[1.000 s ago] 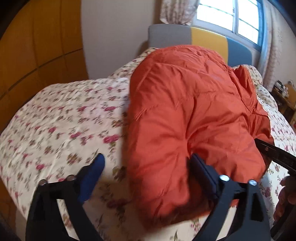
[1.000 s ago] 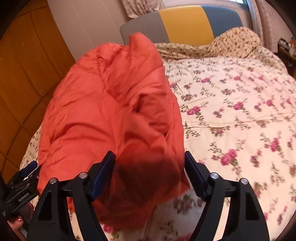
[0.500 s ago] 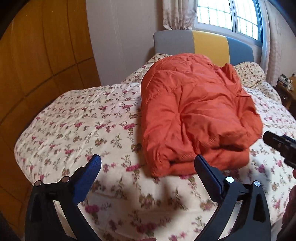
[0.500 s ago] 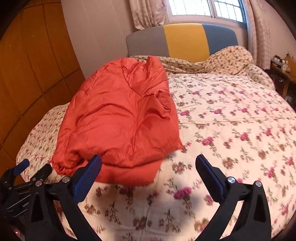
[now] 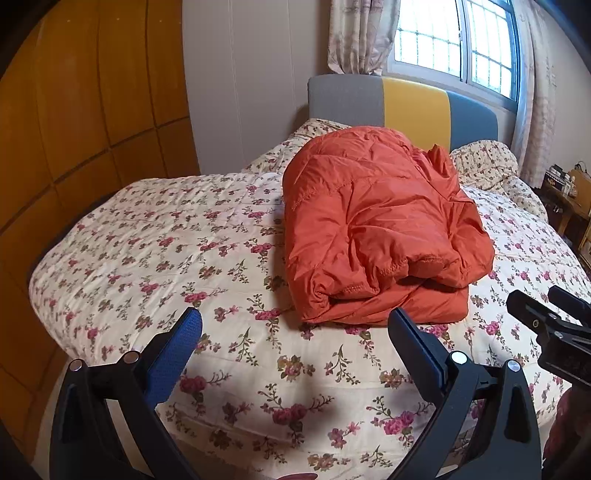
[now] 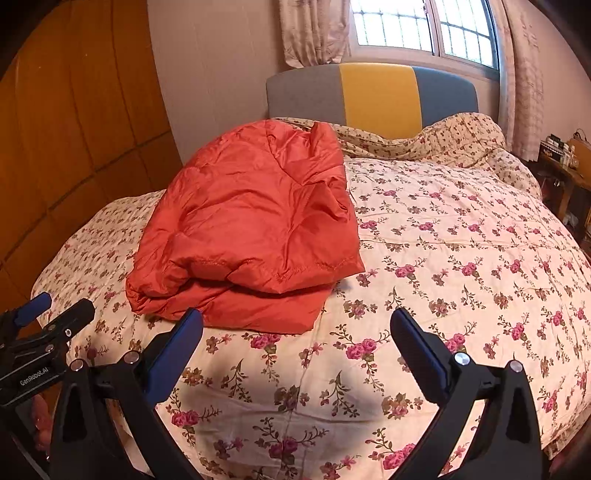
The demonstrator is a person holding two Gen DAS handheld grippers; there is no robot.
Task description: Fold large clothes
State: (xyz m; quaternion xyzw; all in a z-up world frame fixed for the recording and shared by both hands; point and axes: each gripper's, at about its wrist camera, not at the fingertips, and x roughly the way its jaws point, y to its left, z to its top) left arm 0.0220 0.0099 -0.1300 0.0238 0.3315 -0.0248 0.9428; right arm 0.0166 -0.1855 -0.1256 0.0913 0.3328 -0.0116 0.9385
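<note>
An orange puffy jacket (image 5: pixel 376 229) lies folded in a thick bundle on the floral bedspread (image 5: pixel 207 251); it also shows in the right wrist view (image 6: pixel 251 229). My left gripper (image 5: pixel 295 325) is open and empty, held back above the bed's near edge, a short way in front of the jacket's folded hem. My right gripper (image 6: pixel 295 325) is open and empty, also back from the jacket, to its right. The right gripper shows at the right edge of the left wrist view (image 5: pixel 550 332), and the left gripper shows at the left of the right wrist view (image 6: pixel 48 321).
The bed has a grey, yellow and blue headboard (image 6: pixel 373 96) under a window (image 6: pixel 421 26). A wooden wardrobe wall (image 5: pixel 74 110) stands on the left. A crumpled floral quilt (image 6: pixel 443 140) lies by the headboard. A wooden side table (image 6: pixel 565 173) stands at the right.
Both grippers have let go of the jacket and pulled back toward the bed's near edge. The jacket dropped and now lies folded on the bed.
</note>
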